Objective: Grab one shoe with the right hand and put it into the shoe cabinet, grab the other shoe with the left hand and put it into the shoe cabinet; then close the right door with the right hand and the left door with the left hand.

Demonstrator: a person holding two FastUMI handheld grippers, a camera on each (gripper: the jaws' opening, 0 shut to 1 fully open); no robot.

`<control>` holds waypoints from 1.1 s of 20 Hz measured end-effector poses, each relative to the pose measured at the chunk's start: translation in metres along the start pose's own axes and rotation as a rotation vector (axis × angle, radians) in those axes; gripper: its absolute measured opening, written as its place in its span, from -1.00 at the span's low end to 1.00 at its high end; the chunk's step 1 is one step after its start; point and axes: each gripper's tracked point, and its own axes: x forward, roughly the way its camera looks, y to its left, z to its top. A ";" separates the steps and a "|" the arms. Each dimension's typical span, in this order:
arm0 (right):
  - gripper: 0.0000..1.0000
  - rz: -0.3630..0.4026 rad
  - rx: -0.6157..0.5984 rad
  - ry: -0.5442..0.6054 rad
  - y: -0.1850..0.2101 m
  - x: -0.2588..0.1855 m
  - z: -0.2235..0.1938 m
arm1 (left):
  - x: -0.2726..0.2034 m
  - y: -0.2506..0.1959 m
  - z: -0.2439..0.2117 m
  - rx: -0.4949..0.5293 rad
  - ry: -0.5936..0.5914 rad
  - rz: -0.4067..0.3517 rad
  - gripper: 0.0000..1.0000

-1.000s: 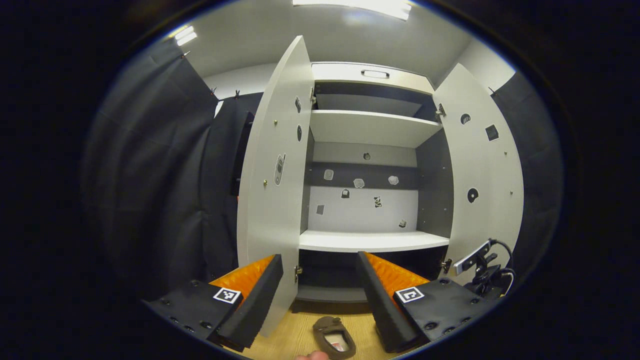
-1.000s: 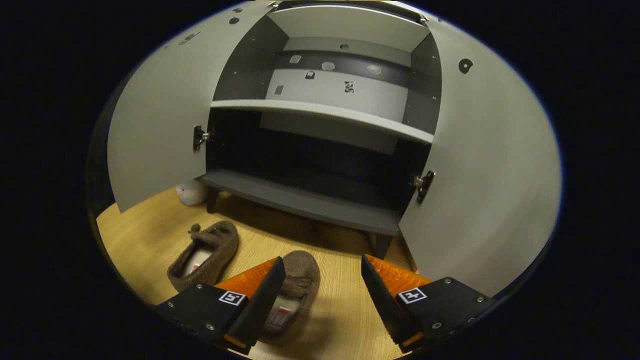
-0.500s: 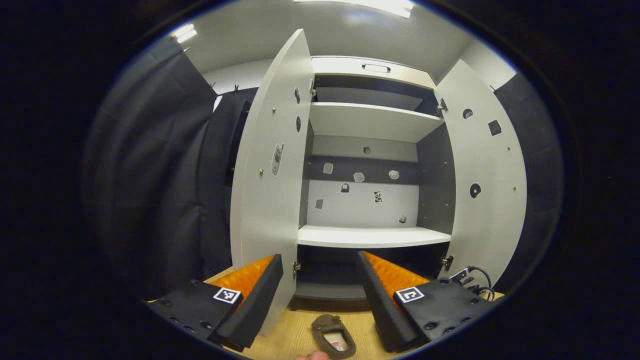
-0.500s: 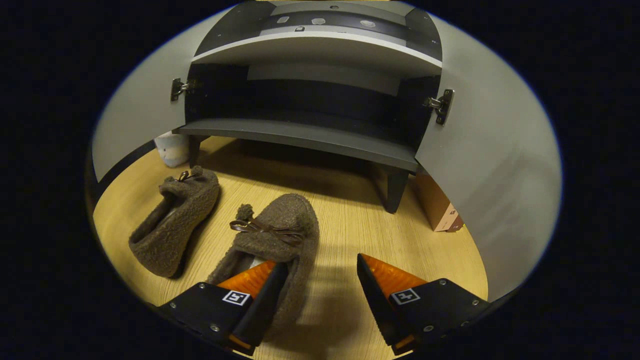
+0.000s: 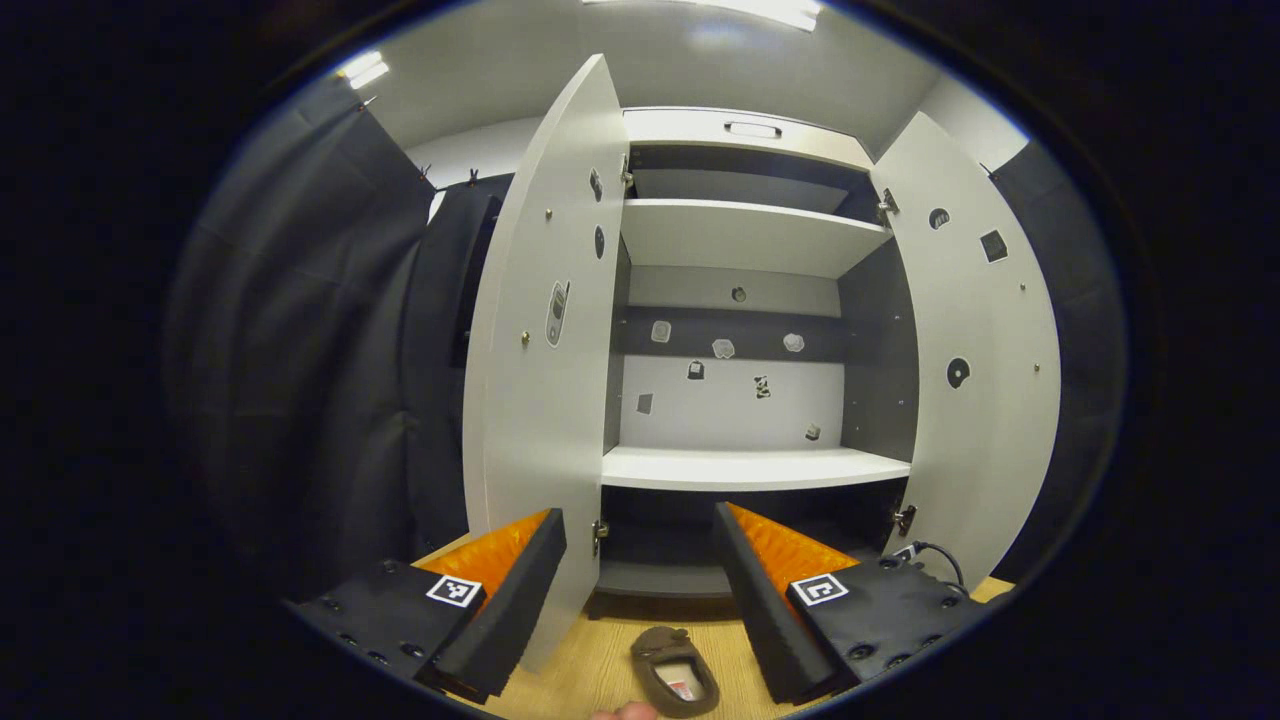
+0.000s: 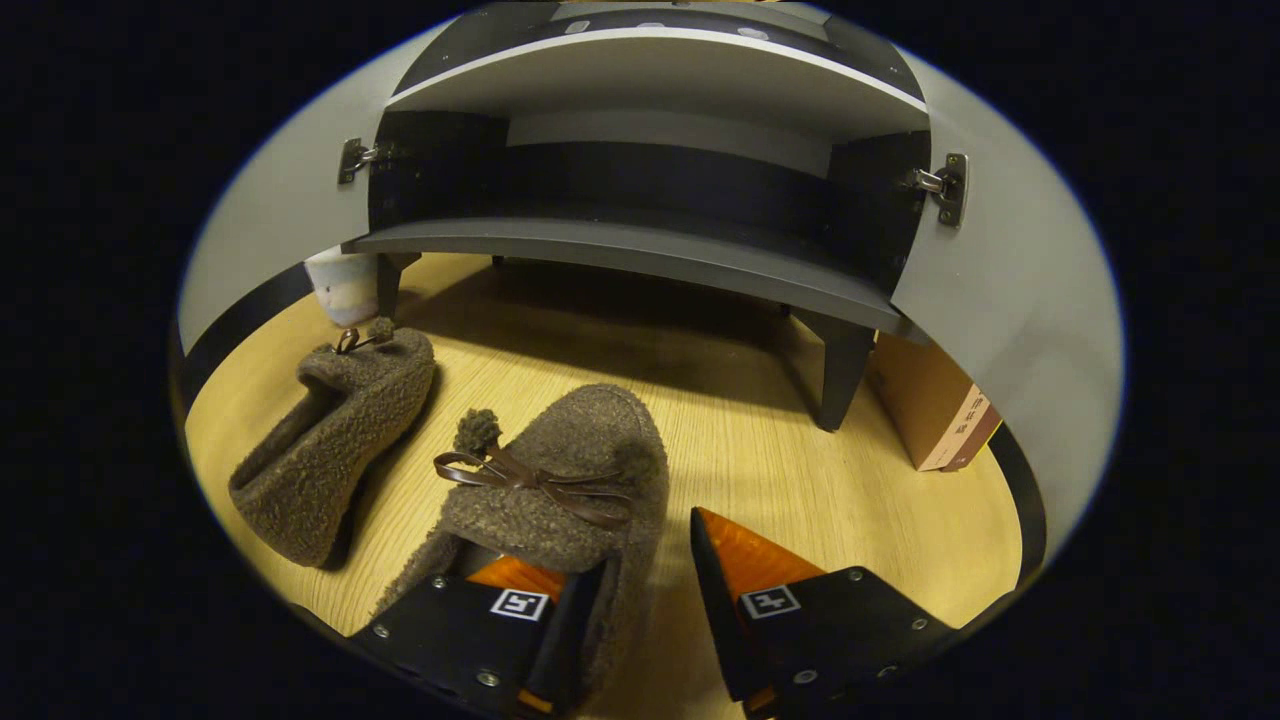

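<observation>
Near shoe (image 6: pixel 560 490): we are looking at it lying on the wood floor (image 6: pixel 760 470) in front of the cabinet (image 6: pixel 620 255), directly under our right gripper (image 6: pixel 640 610), with its toe and bow pointing toward the cabinet and its heel opening toward us.
Long axis: it is running roughly along the fingers' line of sight, leaning a little to the right at the toe.
Key relation: one right finger (image 6: pixel 555 640) is dipping into the heel opening while the other (image 6: pixel 735 570) is sitting just outside the shoe's right wall, so we are straddling that side wall.
Right fingers: they are standing apart with a gap between them; we judge they are not yet pinching the wall.
Other shoe (image 6: pixel 330 440): it is lying to the left of the first, apart from it, its toe aimed at the cabinet's left leg; in the left gripper view a shoe (image 5: pixel 675 670) is showing below, between the fingers.
Left gripper (image 5: pixel 640 590): we are holding it high and level, facing the shelves, fingers wide apart and holding nothing, well away from either shoe.
Doors: the left door (image 5: pixel 540 350) and the right door (image 5: pixel 975 350) are both standing open.
Next move, as we judge it: closing on the wall, then lifting toward the low shelf.
</observation>
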 end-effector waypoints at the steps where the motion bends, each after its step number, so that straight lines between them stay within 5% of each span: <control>1: 0.01 0.012 0.026 0.000 0.004 0.000 -0.001 | -0.001 0.000 0.001 0.002 -0.002 -0.001 0.93; 2: -0.24 0.019 0.050 0.000 0.006 0.000 -0.002 | -0.001 -0.001 0.001 0.004 -0.005 -0.003 0.93; 5: -0.44 0.047 0.055 -0.006 0.005 0.001 -0.001 | -0.002 -0.004 0.005 0.007 -0.018 -0.009 0.87; 8: -0.88 0.041 0.035 -0.035 0.005 -0.001 0.003 | -0.004 -0.006 0.005 0.002 -0.021 -0.017 0.93; 16: -0.95 -0.019 0.083 -0.131 -0.007 -0.053 0.029 | -0.005 -0.015 -0.002 -0.008 -0.004 -0.041 0.93; 22: -0.96 -0.045 0.137 -0.296 -0.010 -0.152 0.111 | -0.005 -0.028 -0.012 -0.019 0.007 -0.080 0.93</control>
